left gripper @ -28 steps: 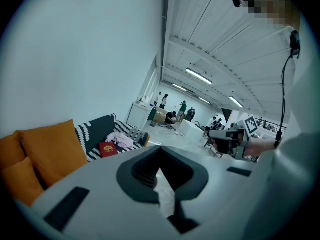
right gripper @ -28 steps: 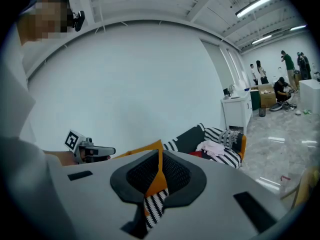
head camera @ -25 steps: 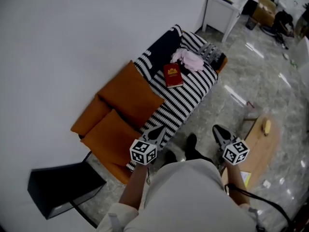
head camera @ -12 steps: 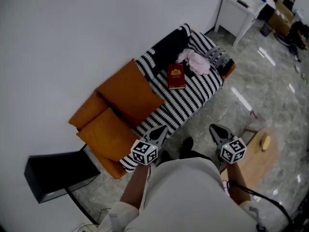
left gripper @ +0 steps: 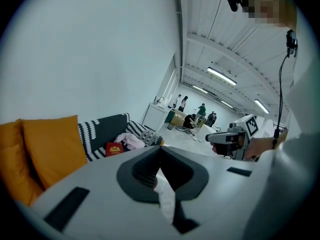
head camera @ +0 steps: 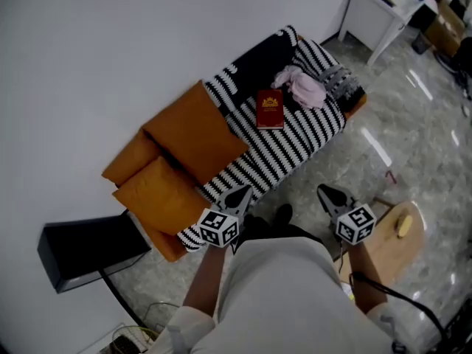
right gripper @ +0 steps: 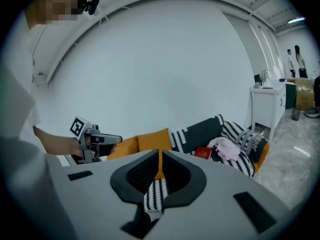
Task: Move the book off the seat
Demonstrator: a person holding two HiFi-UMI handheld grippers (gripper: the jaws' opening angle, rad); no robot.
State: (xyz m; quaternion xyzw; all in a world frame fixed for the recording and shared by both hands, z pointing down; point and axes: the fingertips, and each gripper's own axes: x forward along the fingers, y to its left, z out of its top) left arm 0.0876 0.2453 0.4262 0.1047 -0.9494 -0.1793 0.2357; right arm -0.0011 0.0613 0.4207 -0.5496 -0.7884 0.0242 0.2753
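Observation:
A red book (head camera: 270, 109) with gold print lies flat on the black-and-white striped throw over the orange sofa (head camera: 158, 198). The book (left gripper: 114, 148) shows small and far off in the left gripper view, and the book (right gripper: 203, 153) likewise in the right gripper view. My left gripper (head camera: 238, 195) is shut and empty, held out over the sofa's front edge. Shut and empty too, my right gripper (head camera: 329, 195) hangs over the floor, well short of the book.
Pink clothes (head camera: 304, 88) and a dark garment (head camera: 259, 59) lie beside the book. Two orange cushions (head camera: 193, 133) lean at the sofa's left. A black box (head camera: 85, 253) stands left, a white cabinet (head camera: 383, 9) far right, a round wooden table (head camera: 391, 242) at my right. People stand in the distance.
The whole view has shifted: sofa and book now sit slightly further right and higher in the head view. Both grippers stay shut and have drifted a little with the person.

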